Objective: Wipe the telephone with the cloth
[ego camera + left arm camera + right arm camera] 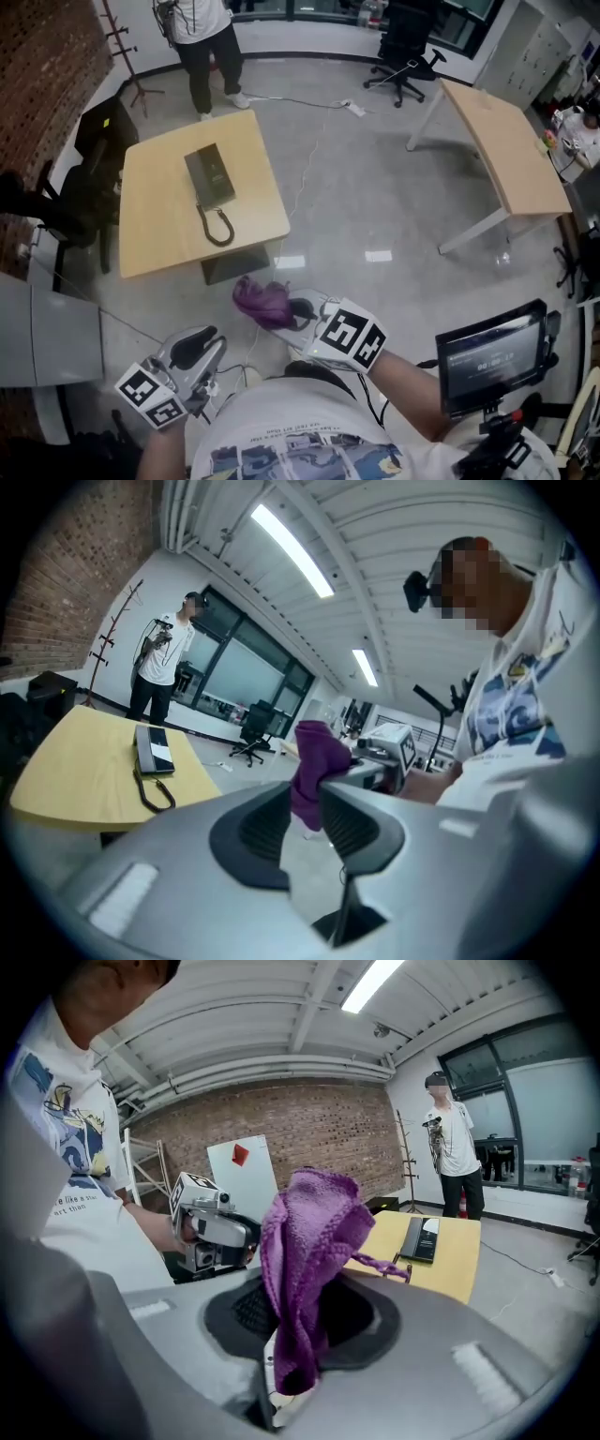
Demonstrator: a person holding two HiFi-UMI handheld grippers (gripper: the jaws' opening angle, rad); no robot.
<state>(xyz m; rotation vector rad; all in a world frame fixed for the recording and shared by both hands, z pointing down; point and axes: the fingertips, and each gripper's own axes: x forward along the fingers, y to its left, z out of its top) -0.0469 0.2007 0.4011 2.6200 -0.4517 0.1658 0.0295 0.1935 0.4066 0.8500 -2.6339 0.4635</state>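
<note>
The black telephone (pixel 210 178) lies on a small wooden table (pixel 155 220), its coiled cord toward me; I also see the telephone (pixel 153 752) in the left gripper view and the telephone (pixel 420 1238) in the right gripper view. My right gripper (pixel 291 314) is shut on a purple cloth (pixel 261 302), held in the air short of the table's near edge. The cloth (pixel 305 1269) hangs bunched between the pads. My left gripper (pixel 202 352) is low at my left, jaws a narrow gap apart with nothing between them. The cloth (pixel 317 761) shows beyond that gap.
A person (pixel 202 37) stands beyond the table's far side. A black chair (pixel 94 159) sits at the table's left. A second wooden table (pixel 506 145) stands at the right, an office chair (pixel 403 56) behind it. A screen (pixel 492 356) is at my right. A cable (pixel 309 159) crosses the floor.
</note>
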